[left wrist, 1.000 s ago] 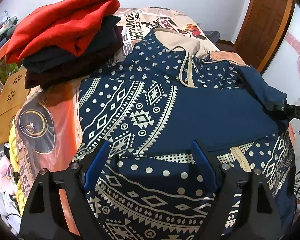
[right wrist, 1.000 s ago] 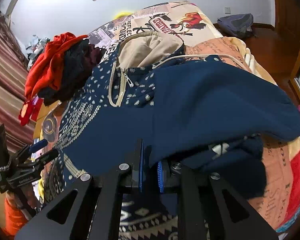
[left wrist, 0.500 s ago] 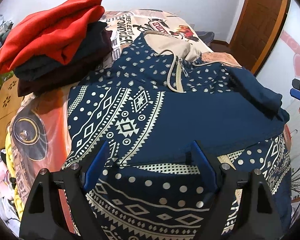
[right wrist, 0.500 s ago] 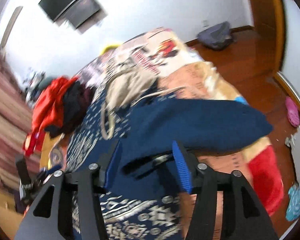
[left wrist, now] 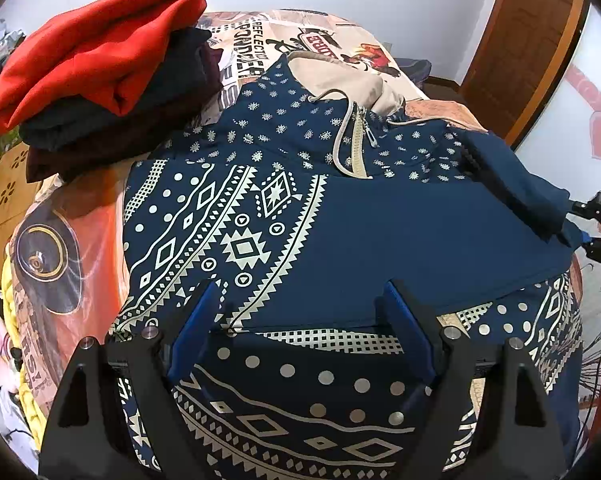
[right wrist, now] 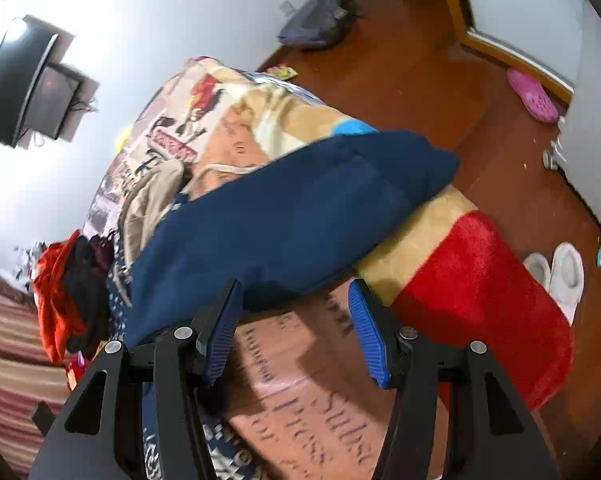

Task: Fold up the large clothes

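White walls, a wooden door and a bed covered with a printed blanket (left wrist: 72, 216) make up the setting. Nearest to the left hand-held gripper (left wrist: 300, 336), directly beneath and between its parted blue pads, the hem end of a navy zip hoodie with cream geometric print (left wrist: 260, 216) is spread flat on the bed; nothing is clamped by it. Just beyond its fingertips a plain navy sleeve (left wrist: 420, 236) is seen laid crosswise over the patterned front, its ribbed cuff (left wrist: 512, 184) lying far to the right. Farther ahead the zip and beige-lined hood are found, so the hoodie's long axis runs straight away from this hand-held gripper. Farthest to its left a stack of folded red and dark garments (left wrist: 100, 76) is set.

The right hand-held gripper (right wrist: 296, 328) is held angled downward at the bed's side edge with its jaws apart and empty; only blanket is seen between them. The sleeve (right wrist: 292, 216) lies just ahead and to its left, not touched by the pads as far as can be seen.

The sleeve fold is judged done. The hem lies nearer the left hand, and a lengthwise fold toward the hood would probably be started there.
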Available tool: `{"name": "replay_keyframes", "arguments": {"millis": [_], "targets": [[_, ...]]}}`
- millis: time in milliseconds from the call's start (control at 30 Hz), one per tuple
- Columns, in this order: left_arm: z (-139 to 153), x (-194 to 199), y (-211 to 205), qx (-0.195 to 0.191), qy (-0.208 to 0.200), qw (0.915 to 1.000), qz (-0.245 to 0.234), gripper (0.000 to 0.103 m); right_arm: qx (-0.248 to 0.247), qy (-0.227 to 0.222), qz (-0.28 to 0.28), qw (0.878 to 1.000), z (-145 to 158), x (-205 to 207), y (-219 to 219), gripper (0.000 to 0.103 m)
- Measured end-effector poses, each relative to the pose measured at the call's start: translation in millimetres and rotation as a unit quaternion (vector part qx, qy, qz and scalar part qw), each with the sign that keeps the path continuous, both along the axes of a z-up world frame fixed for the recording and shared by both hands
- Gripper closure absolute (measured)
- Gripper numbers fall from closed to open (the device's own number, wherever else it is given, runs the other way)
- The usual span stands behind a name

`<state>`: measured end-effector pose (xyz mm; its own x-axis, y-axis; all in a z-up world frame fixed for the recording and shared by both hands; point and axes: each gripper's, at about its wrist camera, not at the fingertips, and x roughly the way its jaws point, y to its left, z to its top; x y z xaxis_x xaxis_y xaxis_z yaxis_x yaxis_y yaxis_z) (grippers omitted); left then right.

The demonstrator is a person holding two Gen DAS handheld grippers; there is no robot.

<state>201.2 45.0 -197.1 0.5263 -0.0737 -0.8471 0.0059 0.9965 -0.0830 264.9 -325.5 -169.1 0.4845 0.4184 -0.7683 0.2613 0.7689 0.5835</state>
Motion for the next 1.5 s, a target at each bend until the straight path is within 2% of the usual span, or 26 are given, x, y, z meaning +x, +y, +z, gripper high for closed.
{"name": "replay_keyframes", "arguments": {"millis": [300,367,433,467,600,800,933,1000,1067,1167,1267,1367,1500], "targets": [[-1.9,-1.1,1.9,0.001,0.000,1.0000,0.007,0.020,-0.021,-0.005,-0.043,0.999,-20.8,23.0,-12.8,0.052],[-1.9,-2.3,2.8,-0.002,0.000,1.0000,0.009,0.020,-0.030,-0.009,-0.056,0.998,-20.5,27.5,-13.9,0.063],[-1.4,-4.0,3.6,-0.004,-0.001,0.9999,0.010,0.020,-0.053,-0.019,-0.050,0.997,-12.5,30.6,-9.5,0.086],[-0.9,-4.6,4.1,-0.004,-0.002,0.9999,0.010,0.020,-0.054,-0.027,-0.044,0.997,-9.0,31.1,-8.5,0.090],[4.1,-8.2,9.6,-0.010,-0.011,0.9998,0.013,0.020,-0.073,-0.077,-0.011,0.994,25.6,25.7,5.0,0.094],[15.7,-10.7,23.1,-0.025,-0.033,0.9987,0.030,0.020,-0.095,-0.175,0.069,0.978,111.3,14.5,52.5,0.094],[23.2,-15.1,33.6,-0.033,-0.048,0.9975,0.040,0.020,-0.094,-0.240,0.135,0.957,165.6,5.1,103.0,0.094],[26.8,-18.7,40.6,-0.036,-0.054,0.9968,0.047,0.020,-0.099,-0.260,0.172,0.945,183.5,0.0,130.8,0.094],[29.3,-21.3,47.6,-0.039,-0.059,0.9961,0.054,0.020,-0.083,-0.274,0.218,0.933,196.8,-3.0,162.7,0.094],[32.3,-26.6,58.4,-0.036,-0.066,0.9950,0.065,0.020,-0.079,-0.276,0.277,0.917,198.0,-7.8,208.3,0.094],[34.1,-34.3,71.5,-0.031,-0.072,0.9937,0.080,0.020,-0.084,-0.261,0.335,0.901,180.8,-14.5,253.1,0.094],[34.3,-40.3,83.8,-0.036,-0.073,0.9923,0.094,0.020,-0.089,-0.222,0.393,0.888,145.4,-18.2,297.0,0.094],[33.0,-51.1,97.4,-0.034,-0.072,0.9907,0.111,0.020,-0.095,-0.145,0.458,0.872,85.1,-29.3,341.8,0.094]]}}
